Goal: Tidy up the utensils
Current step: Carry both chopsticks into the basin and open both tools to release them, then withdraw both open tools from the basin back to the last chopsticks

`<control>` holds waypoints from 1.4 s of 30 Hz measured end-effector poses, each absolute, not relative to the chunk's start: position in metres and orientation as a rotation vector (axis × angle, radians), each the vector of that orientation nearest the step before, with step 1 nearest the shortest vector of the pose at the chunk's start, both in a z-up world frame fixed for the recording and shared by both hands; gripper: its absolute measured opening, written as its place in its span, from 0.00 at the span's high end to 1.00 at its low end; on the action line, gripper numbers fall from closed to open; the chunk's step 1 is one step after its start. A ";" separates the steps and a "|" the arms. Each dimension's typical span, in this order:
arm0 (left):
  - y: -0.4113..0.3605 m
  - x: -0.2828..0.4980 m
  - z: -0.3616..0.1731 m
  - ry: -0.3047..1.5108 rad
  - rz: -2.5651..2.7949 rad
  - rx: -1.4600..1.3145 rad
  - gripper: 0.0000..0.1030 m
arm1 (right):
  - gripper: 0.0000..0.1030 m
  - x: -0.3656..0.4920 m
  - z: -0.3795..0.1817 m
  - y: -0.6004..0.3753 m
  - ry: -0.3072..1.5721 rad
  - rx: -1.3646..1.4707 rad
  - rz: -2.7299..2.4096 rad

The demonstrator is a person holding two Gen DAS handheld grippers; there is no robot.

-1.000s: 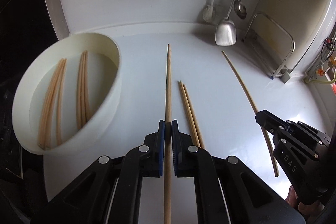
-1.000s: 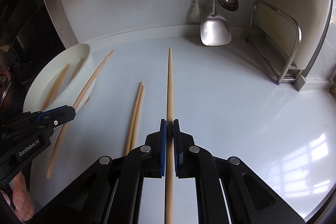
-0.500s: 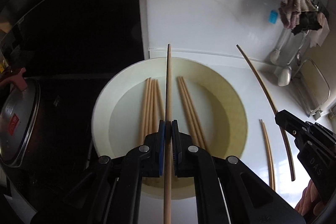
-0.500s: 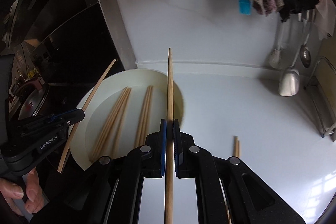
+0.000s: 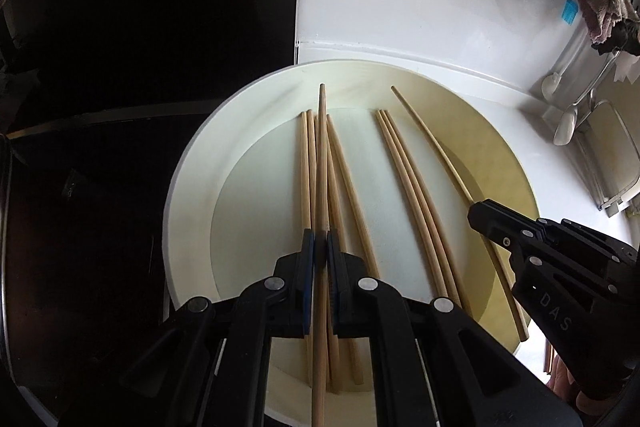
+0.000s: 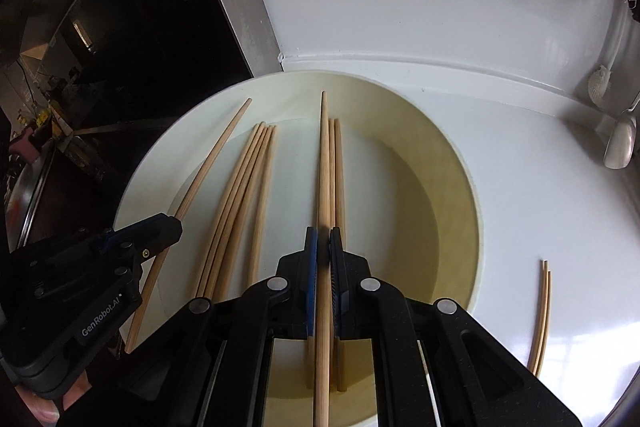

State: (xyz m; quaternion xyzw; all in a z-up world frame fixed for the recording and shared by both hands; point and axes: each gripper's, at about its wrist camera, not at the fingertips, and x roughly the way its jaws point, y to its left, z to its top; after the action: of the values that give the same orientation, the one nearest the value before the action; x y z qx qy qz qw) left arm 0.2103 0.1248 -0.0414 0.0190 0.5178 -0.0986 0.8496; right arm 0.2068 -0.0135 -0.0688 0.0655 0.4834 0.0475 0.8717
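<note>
From the left wrist view, your left tongs [image 5: 317, 247] were pressed together on one long pale wooden chopstick [image 5: 320, 163], which hung above the round cream-white plastic basin [image 5: 188, 187]. Its tip reached toward the basin's far wall. Below it, several matching chopsticks lay on the basin's floor in two loose bundles, one [image 5: 308, 163] directly under the held stick and one [image 5: 404, 167] nearer the basin's right wall. Your right tongs [image 5: 478, 219] showed over the basin's right side, pinching their own chopstick [image 5: 436, 147]. The sticks looked slim, smooth, straight and light, so I judged they could roll or bounce easily.

From the right wrist view, your right tongs [image 6: 323, 247] were likewise closed on a chopstick [image 6: 325, 163] over the basin [image 6: 472, 195], above a pair [image 6: 337, 167] lying inside. Your left tongs [image 6: 174, 225] held theirs [image 6: 212, 159] over the basin's left rim [image 6: 132, 195]. Two more chopsticks [image 6: 545, 307] lay on the white counter [image 6: 540, 195], right of the basin. Released there, that left stick could tip across the rim and fall outside.
</note>
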 end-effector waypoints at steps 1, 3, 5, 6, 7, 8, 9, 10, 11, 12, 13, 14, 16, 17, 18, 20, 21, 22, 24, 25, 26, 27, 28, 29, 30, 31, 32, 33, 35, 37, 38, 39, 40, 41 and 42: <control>0.126 0.212 -0.045 1.101 -0.210 0.037 0.93 | 0.94 0.209 -0.072 -0.013 1.019 0.134 0.099; 0.127 0.216 -0.052 1.122 -0.217 0.033 0.93 | 0.94 0.215 -0.078 -0.010 1.038 0.129 0.097; 0.126 0.219 -0.059 1.143 -0.224 0.027 0.93 | 0.94 0.219 -0.084 -0.008 1.067 0.134 0.102; 0.126 0.222 -0.063 1.151 -0.226 0.027 0.93 | 0.94 0.221 -0.088 -0.008 1.077 0.138 0.103; 0.126 0.223 -0.065 1.158 -0.228 0.027 0.93 | 0.94 0.224 -0.090 -0.008 1.090 0.141 0.105; 0.127 0.224 -0.068 1.165 -0.230 0.027 0.93 | 0.94 0.227 -0.093 -0.007 1.101 0.146 0.107; 0.128 0.225 -0.070 1.171 -0.229 0.027 0.93 | 0.94 0.229 -0.096 -0.006 1.109 0.151 0.110; 0.128 0.226 -0.071 1.175 -0.230 0.024 0.93 | 0.94 0.230 -0.098 -0.006 1.116 0.154 0.110; 0.128 0.227 -0.073 1.178 -0.231 0.022 0.93 | 0.94 0.232 -0.100 -0.005 1.121 0.154 0.111; 0.126 0.228 -0.074 1.179 -0.230 0.023 0.93 | 0.94 0.233 -0.102 -0.005 1.125 0.155 0.114; 0.126 0.228 -0.076 1.181 -0.225 0.026 0.93 | 0.94 0.234 -0.103 -0.004 1.129 0.156 0.116; 0.125 0.229 -0.077 1.183 -0.223 0.028 0.93 | 0.94 0.235 -0.104 -0.004 1.132 0.158 0.119; 0.123 0.232 -0.079 1.188 -0.228 0.030 0.93 | 0.94 0.235 -0.107 -0.004 1.135 0.163 0.123; 0.122 0.232 -0.080 1.192 -0.228 0.032 0.93 | 0.94 0.235 -0.107 -0.005 1.134 0.163 0.121; 0.122 0.233 -0.080 1.196 -0.231 0.032 0.93 | 0.94 0.235 -0.107 -0.005 1.132 0.159 0.117; 0.123 0.233 -0.079 1.189 -0.231 0.031 0.87 | 0.94 0.233 -0.103 -0.005 1.122 0.151 0.112; 0.123 0.233 -0.076 1.181 -0.227 0.031 0.78 | 0.94 0.232 -0.101 -0.006 1.118 0.149 0.107; 0.125 0.233 -0.074 1.172 -0.222 0.030 0.72 | 0.94 0.232 -0.100 -0.007 1.116 0.149 0.103; 0.128 0.232 -0.068 1.154 -0.217 0.022 0.60 | 0.93 0.230 -0.097 -0.010 1.107 0.154 0.094; 0.130 0.231 -0.065 1.143 -0.212 0.019 0.54 | 0.91 0.228 -0.095 -0.011 1.101 0.159 0.091; 0.131 0.230 -0.062 1.133 -0.209 0.018 0.52 | 0.90 0.226 -0.093 -0.013 1.096 0.161 0.092; 0.134 0.229 -0.059 1.125 -0.207 0.016 0.47 | 0.90 0.224 -0.090 -0.014 1.088 0.159 0.090; 0.135 0.229 -0.056 1.117 -0.205 0.015 0.42 | 0.87 0.224 -0.088 -0.013 1.082 0.156 0.089; 0.137 0.228 -0.053 1.110 -0.202 0.014 0.41 | 0.85 0.222 -0.085 -0.014 1.076 0.154 0.087; 0.138 0.227 -0.051 1.104 -0.201 0.013 0.40 | 0.84 0.220 -0.084 -0.015 1.073 0.152 0.084; 0.139 0.226 -0.049 1.100 -0.200 0.013 0.40 | 0.82 0.218 -0.082 -0.017 1.071 0.154 0.083; 0.140 0.224 -0.047 1.096 -0.199 0.012 0.40 | 0.82 0.216 -0.080 -0.018 1.069 0.157 0.082; 0.141 0.223 -0.045 1.091 -0.199 0.012 0.39 | 0.82 0.215 -0.079 -0.019 1.068 0.159 0.080; 0.144 0.219 -0.041 1.084 -0.200 0.010 0.37 | 0.79 0.208 -0.075 -0.020 1.060 0.162 0.078; 0.147 0.214 -0.037 1.082 -0.205 0.004 0.32 | 0.76 0.199 -0.070 -0.021 1.049 0.165 0.077; 0.148 0.212 -0.035 1.082 -0.210 -0.004 0.30 | 0.74 0.193 -0.067 -0.023 1.042 0.166 0.075; 0.149 0.210 -0.033 1.079 -0.215 -0.013 0.27 | 0.74 0.188 -0.064 -0.023 1.034 0.164 0.071; 0.149 0.208 -0.030 1.074 -0.217 -0.019 0.26 | 0.74 0.184 -0.062 -0.023 1.023 0.159 0.066; 0.151 0.205 -0.028 1.067 -0.218 -0.020 0.26 | 0.74 0.179 -0.058 -0.024 1.005 0.152 0.060; 0.152 0.202 -0.025 1.062 -0.215 -0.017 0.26 | 0.74 0.173 -0.053 -0.025 0.990 0.149 0.060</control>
State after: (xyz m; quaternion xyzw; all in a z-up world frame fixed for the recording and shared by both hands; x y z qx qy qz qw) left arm 0.2021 0.1518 -0.0249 -0.0082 0.5052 -0.1024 0.8569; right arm 0.1730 -0.0249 -0.0535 0.0714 0.4746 0.0286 0.8769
